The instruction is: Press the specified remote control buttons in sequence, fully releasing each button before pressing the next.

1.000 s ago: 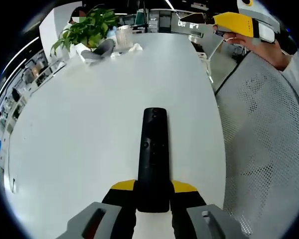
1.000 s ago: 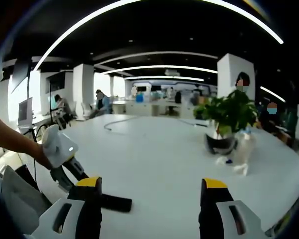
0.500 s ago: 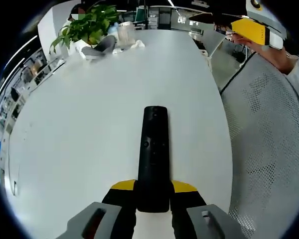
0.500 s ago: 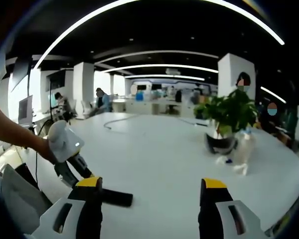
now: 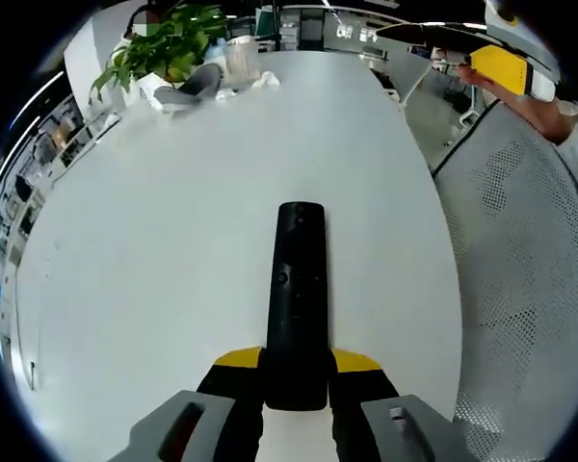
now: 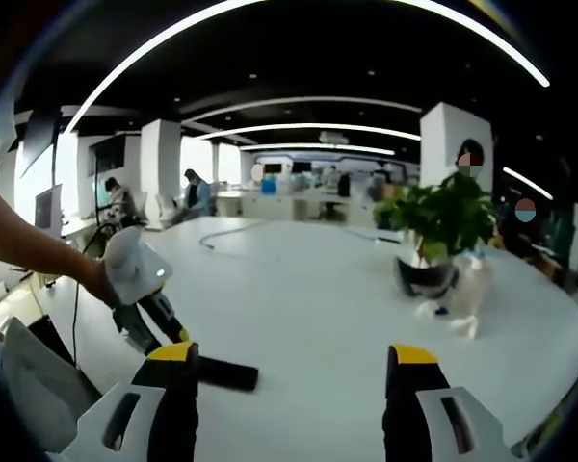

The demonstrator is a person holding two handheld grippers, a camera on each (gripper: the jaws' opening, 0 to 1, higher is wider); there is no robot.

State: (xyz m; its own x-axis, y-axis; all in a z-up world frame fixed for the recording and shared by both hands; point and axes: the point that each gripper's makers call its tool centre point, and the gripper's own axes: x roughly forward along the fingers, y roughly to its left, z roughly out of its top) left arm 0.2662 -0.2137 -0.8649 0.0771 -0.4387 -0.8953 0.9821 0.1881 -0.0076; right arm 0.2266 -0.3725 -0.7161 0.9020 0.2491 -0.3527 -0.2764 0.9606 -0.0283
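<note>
A long black remote points away from me over the white table, its near end clamped between the yellow-tipped jaws of my left gripper. In the right gripper view the same remote pokes out low over the table, under the left gripper and the hand holding it. My right gripper stands open with nothing between its jaws, well above the table. It also appears at the top right of the left gripper view as a yellow tip held by a hand.
A potted plant with a dark bowl and crumpled plastic beside it stands at the table's far end. A cable lies on the table farther back. A mesh chair borders the table's right edge. People sit at distant desks.
The left gripper has risen a little with the remote still clamped in it. The right gripper stays open and has hardly moved.
</note>
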